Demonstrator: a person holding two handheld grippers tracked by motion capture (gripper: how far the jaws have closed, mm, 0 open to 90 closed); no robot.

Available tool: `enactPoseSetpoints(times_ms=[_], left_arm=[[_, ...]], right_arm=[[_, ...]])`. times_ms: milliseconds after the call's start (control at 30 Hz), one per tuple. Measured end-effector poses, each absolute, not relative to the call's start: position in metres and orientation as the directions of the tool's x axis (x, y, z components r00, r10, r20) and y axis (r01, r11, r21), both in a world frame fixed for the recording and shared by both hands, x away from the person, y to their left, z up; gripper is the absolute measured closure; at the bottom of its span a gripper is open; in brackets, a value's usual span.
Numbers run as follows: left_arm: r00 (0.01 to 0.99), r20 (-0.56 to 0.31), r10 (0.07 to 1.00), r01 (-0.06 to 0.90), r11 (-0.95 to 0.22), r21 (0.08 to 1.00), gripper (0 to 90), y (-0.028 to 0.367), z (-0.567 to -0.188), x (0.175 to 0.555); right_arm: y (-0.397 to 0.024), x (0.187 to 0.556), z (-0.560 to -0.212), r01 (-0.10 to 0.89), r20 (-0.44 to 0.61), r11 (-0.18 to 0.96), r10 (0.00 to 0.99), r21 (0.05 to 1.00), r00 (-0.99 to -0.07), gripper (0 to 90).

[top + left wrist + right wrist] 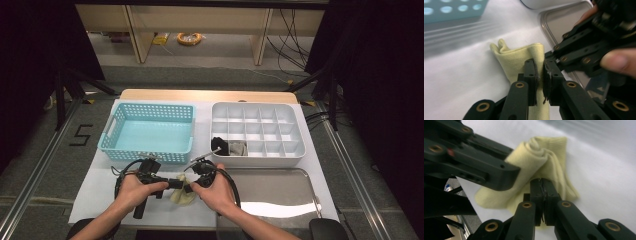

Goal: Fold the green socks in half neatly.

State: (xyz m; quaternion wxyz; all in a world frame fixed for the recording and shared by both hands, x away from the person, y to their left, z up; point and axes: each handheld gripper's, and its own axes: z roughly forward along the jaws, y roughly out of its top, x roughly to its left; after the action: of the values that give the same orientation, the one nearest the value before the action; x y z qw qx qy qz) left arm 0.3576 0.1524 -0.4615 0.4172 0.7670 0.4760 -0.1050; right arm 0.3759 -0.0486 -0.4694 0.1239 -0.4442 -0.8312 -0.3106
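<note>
Yellow sock [183, 194] lay on the counter [100, 192] between both hands; left hand-held gripper [540, 75] pinched its fold, right hand-held gripper [543, 192] clamped its edge; long axis ran toward the person.

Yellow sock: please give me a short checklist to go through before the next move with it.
1. Left gripper shut on the yellow sock: ok.
2. Right gripper shut on the sock: ok, jaws pressed together on the fabric.
3. Sock fully folded or rolled: cannot tell; one part is rolled.
4. Free compartments in the white divided tray: ok, most are free.
5. Dark sock and grey sock already in the tray: ok.
6. Blue basket apart from the grippers: ok.
</note>
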Motion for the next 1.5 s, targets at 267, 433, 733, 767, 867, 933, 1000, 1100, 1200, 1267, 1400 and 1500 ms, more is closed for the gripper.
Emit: enactPoseSetpoints(times_ms=[267, 433, 733, 767, 867, 933, 1000, 1100, 1200, 1267, 1400, 1500], left_arm=[[0.568, -0.536, 0.624, 0.794, -0.244, 0.557, 75.4, 0.142, -0.467, 0.355], [0.580, -0.512, 0.634, 0.784, -0.265, 0.561, 71.3, 0.139, -0.467, 0.353], [0.600, -0.502, 0.623, 0.769, -0.278, 0.575, 68.4, 0.136, -0.469, 0.352], [0.602, -0.495, 0.626, 0.769, -0.287, 0.572, 68.3, 0.136, -0.469, 0.352], [0.603, -0.491, 0.629, 0.768, -0.292, 0.570, 68.3, 0.135, -0.468, 0.351], [0.603, -0.492, 0.628, 0.768, -0.292, 0.570, 68.2, 0.135, -0.468, 0.351], [0.607, -0.493, 0.624, 0.765, -0.291, 0.574, 68.0, 0.134, -0.469, 0.351], [0.609, -0.484, 0.628, 0.764, -0.301, 0.571, 67.7, 0.134, -0.469, 0.350], [0.619, -0.506, 0.601, 0.759, -0.292, 0.582, 67.0, 0.134, -0.471, 0.351], [0.624, -0.505, 0.596, 0.753, -0.286, 0.593, 65.7, 0.134, -0.469, 0.350], [0.636, -0.512, 0.578, 0.738, -0.261, 0.622, 64.1, 0.142, -0.458, 0.347], [0.641, -0.488, 0.592, 0.729, -0.271, 0.629, 70.4, 0.150, -0.451, 0.342]], right_arm=[[-0.079, 0.381, -0.443, 0.832, 0.475, 0.326, 0.702, 0.449, -0.531, 87.0], [-0.081, 0.387, -0.441, 0.830, 0.485, 0.311, 0.695, 0.462, -0.531, 81.5], [-0.075, 0.387, -0.448, 0.848, 0.511, 0.303, 0.692, 0.434, -0.509, 76.3], [-0.075, 0.386, -0.447, 0.848, 0.508, 0.302, 0.695, 0.436, -0.509, 76.1], [-0.073, 0.387, -0.447, 0.841, 0.491, 0.311, 0.700, 0.444, -0.518, 75.2], [-0.072, 0.387, -0.448, 0.846, 0.507, 0.317, 0.691, 0.429, -0.516, 74.8], [-0.071, 0.386, -0.449, 0.851, 0.511, 0.317, 0.692, 0.420, -0.510, 74.9], [-0.069, 0.385, -0.452, 0.854, 0.512, 0.324, 0.694, 0.408, -0.507, 78.2], [-0.069, 0.386, -0.456, 0.827, 0.494, 0.355, 0.674, 0.436, -0.550, 85.3], [-0.069, 0.387, -0.458, 0.816, 0.482, 0.364, 0.670, 0.449, -0.564, 86.8], [-0.068, 0.387, -0.453, 0.839, 0.486, 0.345, 0.695, 0.420, -0.529, 87.2], [-0.069, 0.388, -0.452, 0.829, 0.476, 0.359, 0.690, 0.429, -0.545, 87.1]])
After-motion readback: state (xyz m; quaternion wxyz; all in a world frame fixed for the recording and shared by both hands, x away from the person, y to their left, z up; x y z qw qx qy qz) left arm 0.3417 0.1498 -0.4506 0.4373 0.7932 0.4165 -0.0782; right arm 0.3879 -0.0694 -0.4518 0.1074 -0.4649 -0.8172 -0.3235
